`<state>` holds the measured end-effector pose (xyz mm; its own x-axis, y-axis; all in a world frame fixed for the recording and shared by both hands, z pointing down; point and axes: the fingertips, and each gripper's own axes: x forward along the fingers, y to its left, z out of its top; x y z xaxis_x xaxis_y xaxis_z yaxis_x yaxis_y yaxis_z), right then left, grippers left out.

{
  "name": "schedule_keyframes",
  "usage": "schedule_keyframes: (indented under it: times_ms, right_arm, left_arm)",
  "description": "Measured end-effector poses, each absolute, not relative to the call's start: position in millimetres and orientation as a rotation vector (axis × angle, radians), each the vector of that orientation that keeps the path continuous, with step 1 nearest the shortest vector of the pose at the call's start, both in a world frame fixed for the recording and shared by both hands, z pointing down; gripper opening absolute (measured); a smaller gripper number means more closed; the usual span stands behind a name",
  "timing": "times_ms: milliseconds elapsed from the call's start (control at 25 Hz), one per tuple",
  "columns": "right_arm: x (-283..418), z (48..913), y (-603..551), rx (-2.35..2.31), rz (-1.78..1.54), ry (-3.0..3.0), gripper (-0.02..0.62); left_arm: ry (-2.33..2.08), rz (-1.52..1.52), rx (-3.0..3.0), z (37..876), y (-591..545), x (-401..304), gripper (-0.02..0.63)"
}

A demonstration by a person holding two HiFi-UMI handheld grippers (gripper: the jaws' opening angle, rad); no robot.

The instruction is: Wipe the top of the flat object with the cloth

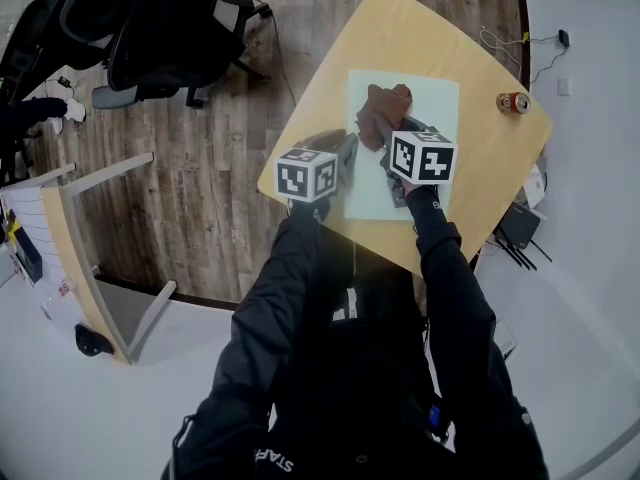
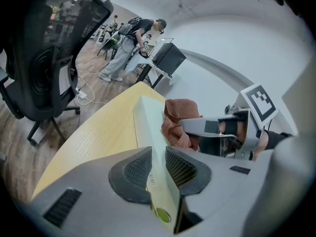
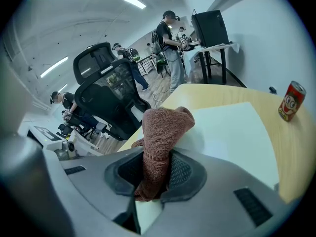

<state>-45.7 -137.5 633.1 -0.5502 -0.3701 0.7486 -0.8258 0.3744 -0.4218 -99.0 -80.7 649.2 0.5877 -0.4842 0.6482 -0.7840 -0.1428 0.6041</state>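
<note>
- Your left gripper point(image 2: 158, 168) is clamped on the edge of the pale flat board point(image 2: 148, 127).
- Your right gripper point(image 3: 157, 171) pinches the brown cloth point(image 3: 165, 125), bunched on the board's top.

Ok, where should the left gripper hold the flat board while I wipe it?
On its thin left edge, coming from the left, as the left gripper does now with jaws shut on it. The flat board lies on the table, so probably only an edge fits between jaws, and this hold leaves the top free for the cloth in the right gripper.
</note>
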Motion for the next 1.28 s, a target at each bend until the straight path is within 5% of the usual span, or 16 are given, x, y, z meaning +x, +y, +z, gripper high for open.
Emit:
schedule_keyframes:
  times_ms: [1280]
  right_arm:
    - [-14.6,627.6,21.0,0.955,1.141,-2.076,0.104]
  left_arm:
    - [-1.074,0.383,1.801,647.8,-77.5,-98.0,0.103]
